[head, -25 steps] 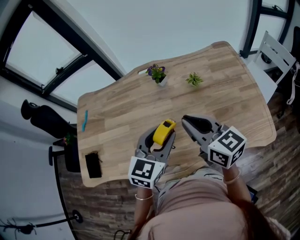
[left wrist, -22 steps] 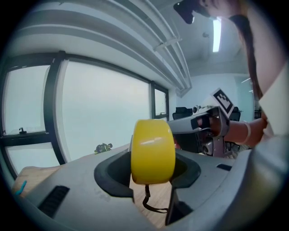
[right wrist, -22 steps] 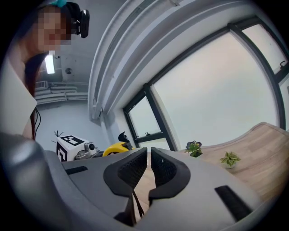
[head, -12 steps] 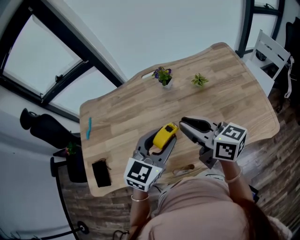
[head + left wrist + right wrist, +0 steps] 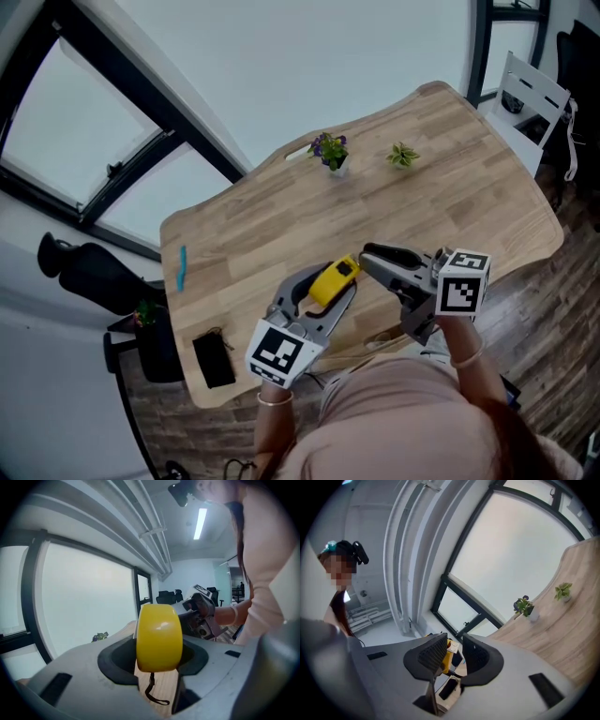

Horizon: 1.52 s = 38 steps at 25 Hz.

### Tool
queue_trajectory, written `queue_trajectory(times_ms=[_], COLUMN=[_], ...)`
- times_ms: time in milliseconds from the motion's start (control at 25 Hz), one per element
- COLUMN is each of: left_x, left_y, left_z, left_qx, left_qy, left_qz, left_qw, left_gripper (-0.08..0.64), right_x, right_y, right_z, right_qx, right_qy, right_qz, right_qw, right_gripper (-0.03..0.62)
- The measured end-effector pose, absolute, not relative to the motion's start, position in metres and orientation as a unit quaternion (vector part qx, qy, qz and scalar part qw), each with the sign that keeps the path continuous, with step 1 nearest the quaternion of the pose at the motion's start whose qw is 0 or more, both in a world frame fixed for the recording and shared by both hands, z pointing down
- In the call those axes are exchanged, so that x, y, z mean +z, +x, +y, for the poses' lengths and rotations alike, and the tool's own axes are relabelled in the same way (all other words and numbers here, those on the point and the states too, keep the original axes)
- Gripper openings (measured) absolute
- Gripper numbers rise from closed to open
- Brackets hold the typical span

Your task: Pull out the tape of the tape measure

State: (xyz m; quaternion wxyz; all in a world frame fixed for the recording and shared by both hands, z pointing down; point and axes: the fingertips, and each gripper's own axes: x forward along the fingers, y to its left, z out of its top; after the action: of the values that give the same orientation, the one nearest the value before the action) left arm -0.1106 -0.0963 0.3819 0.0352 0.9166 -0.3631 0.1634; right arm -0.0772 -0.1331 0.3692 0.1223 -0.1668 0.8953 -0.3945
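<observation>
A yellow tape measure [image 5: 334,278] is held above the near part of the wooden table [image 5: 450,187], with my left gripper [image 5: 328,284] shut on it. In the left gripper view its rounded yellow case [image 5: 159,637] fills the gap between the jaws of the left gripper [image 5: 159,648], and a black wrist strap [image 5: 152,693] dangles below. My right gripper [image 5: 368,254] points left at the tape measure from close by. Its jaws have just been opening and nothing lies between them. Through the right gripper [image 5: 454,651] a bit of the yellow case [image 5: 448,654] shows beyond the pads.
Two small potted plants [image 5: 329,150] [image 5: 403,155] stand near the table's far edge. A blue pen [image 5: 182,267] and a black flat object [image 5: 214,360] lie at the left end. A white chair [image 5: 534,89] stands beyond the right end. Large windows run along the far side.
The right gripper has rolled and its jaws, shut a second ago, now stand apart. Its tips have come closer to the tape measure, which stays in the left gripper.
</observation>
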Motion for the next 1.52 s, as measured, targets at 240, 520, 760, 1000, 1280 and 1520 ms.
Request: queue_trajectory(times_ms=[240,520,760,1000,1280,1520], left_x=[0.379,0.376,0.373,0.375,0.385,0.394], left_y=[-0.109,-0.106,-0.111,-0.111,-0.102,-0.102], left_z=[-0.097,-0.096,-0.092,-0.087,-0.088,-0.087], left_qx=[0.151,0.141,0.138,0.151,0.192,0.213], left_qy=[0.918,0.911,0.903,0.906,0.912,0.912], left_qz=[-0.365,-0.388,-0.407,-0.394,-0.363,-0.351], left_qw=[0.024,0.023,0.02,0.001,-0.007,0.002], left_gripper=[0.178,0.178,0.178,0.177,0.176,0.176], right_x=[0.371,0.372,0.369,0.37,0.378,0.386], right_y=[-0.077,-0.081,-0.092,-0.097,-0.086,-0.083], right_z=[-0.135,-0.137,-0.131,-0.122,-0.124,-0.125], right_qx=[-0.453,-0.509,-0.545,-0.61,-0.618,-0.611], right_qy=[-0.111,-0.031,0.026,0.072,0.05,0.023], right_qz=[0.87,0.844,0.818,0.756,0.741,0.751], right_qw=[0.159,0.167,0.183,0.226,0.257,0.252], right_gripper=[0.086,0.101,0.107,0.098,0.069,0.049])
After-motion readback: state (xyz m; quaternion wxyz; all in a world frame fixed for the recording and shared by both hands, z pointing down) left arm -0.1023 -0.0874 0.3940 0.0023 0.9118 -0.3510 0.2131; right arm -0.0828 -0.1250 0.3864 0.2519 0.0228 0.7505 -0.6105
